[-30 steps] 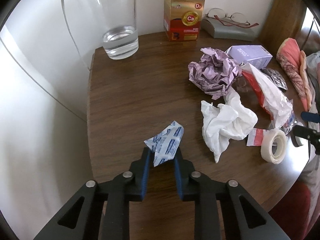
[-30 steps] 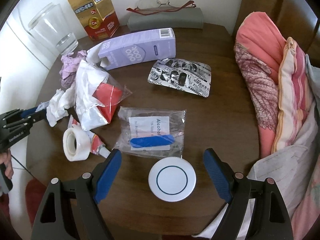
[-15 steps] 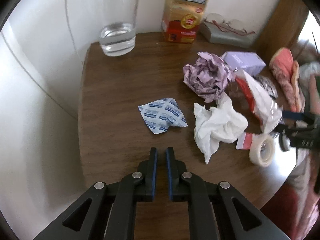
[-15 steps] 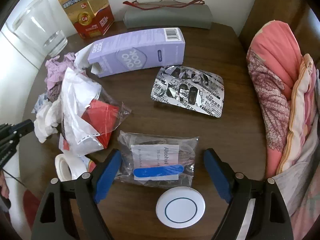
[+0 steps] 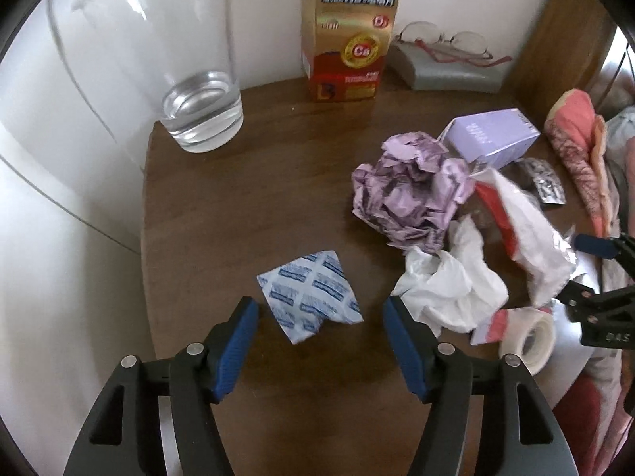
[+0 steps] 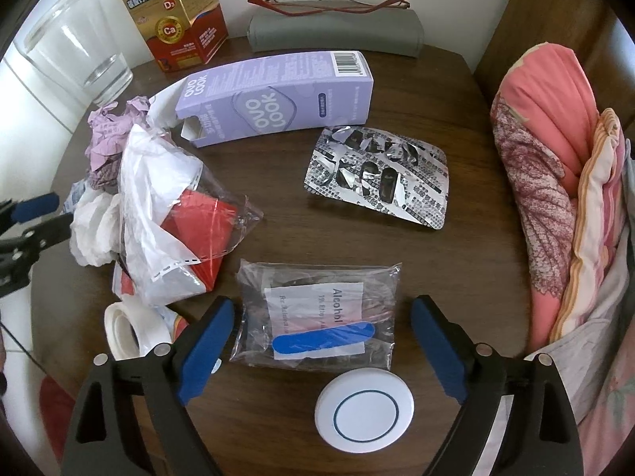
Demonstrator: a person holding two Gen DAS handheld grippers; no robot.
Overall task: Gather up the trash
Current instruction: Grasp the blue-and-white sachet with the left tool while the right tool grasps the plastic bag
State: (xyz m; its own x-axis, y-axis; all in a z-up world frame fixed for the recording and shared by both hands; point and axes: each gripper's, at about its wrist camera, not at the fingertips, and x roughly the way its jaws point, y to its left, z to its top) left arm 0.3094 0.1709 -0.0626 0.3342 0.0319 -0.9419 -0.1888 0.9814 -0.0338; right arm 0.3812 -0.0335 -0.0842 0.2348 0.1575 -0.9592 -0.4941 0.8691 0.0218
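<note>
My left gripper [image 5: 319,327] is open over the round wooden table [image 5: 238,182], its fingers either side of a blue-and-white wrapper [image 5: 311,297] that lies flat. Beside it lie a white tissue [image 5: 448,285], crumpled purple paper [image 5: 408,198] and a clear bag with red inside [image 5: 516,230]. My right gripper [image 6: 321,341] is open, straddling a clear alcohol-swab packet [image 6: 317,317]. A used foil blister pack [image 6: 377,178] and an open purple box [image 6: 274,95] lie further back.
A water glass [image 5: 198,111], a gold calcium box [image 5: 345,31] and glasses on a grey case [image 6: 333,27] stand at the back. A tape roll [image 6: 127,329], a white round disc [image 6: 363,412] and pink bedding [image 6: 555,166] at the right edge.
The left gripper let the blue-and-white wrapper drop onto the table, shut empty, then opened wide around it. The right gripper moved forward over the alcohol packet, staying open.
</note>
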